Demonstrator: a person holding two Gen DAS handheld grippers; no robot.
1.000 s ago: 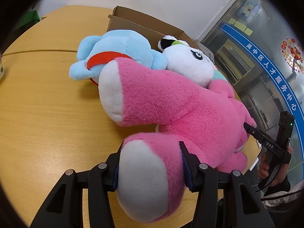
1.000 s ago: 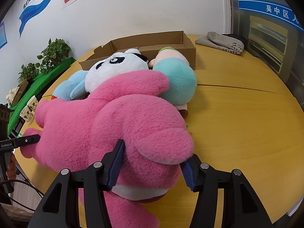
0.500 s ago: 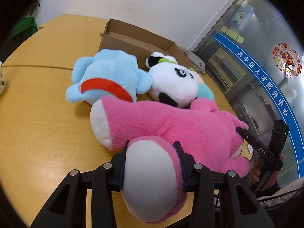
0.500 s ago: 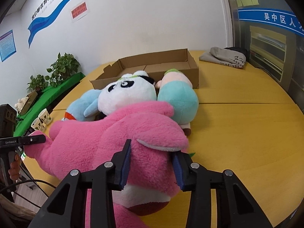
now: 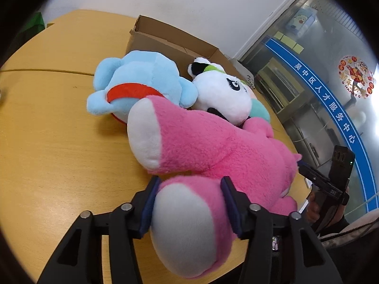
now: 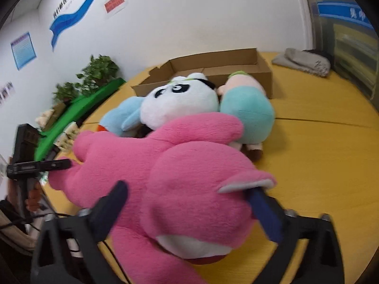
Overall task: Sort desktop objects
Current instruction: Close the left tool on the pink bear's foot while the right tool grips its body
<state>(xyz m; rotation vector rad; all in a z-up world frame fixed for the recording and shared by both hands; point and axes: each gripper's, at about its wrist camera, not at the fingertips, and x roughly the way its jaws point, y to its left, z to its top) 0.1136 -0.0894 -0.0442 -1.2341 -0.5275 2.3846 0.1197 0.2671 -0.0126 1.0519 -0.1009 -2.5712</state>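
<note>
Both my tongs clamped on the pink plush (image 5: 213, 146).
It sprawls on the table (image 5: 59, 142) against the panda (image 5: 222, 97), before the box (image 6: 236, 61); left gripper (image 5: 189, 201) pinches a foot, right gripper (image 6: 189, 203) its head.

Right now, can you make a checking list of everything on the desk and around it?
Surface: yellow wooden table, seam across it.
Job's things: pink plush toy lying in front; blue plush, panda plush and teal-bodied plush bunched behind it; open cardboard box behind them.
Clutter: folded grey cloth on the table's far side.
Grippers: left gripper clamps a pink foot; right gripper straddles the pink plush's head end, picture blurred.
Cables: dark cable off the table edge.
Surroundings: white wall, potted plants, glass partition.
</note>
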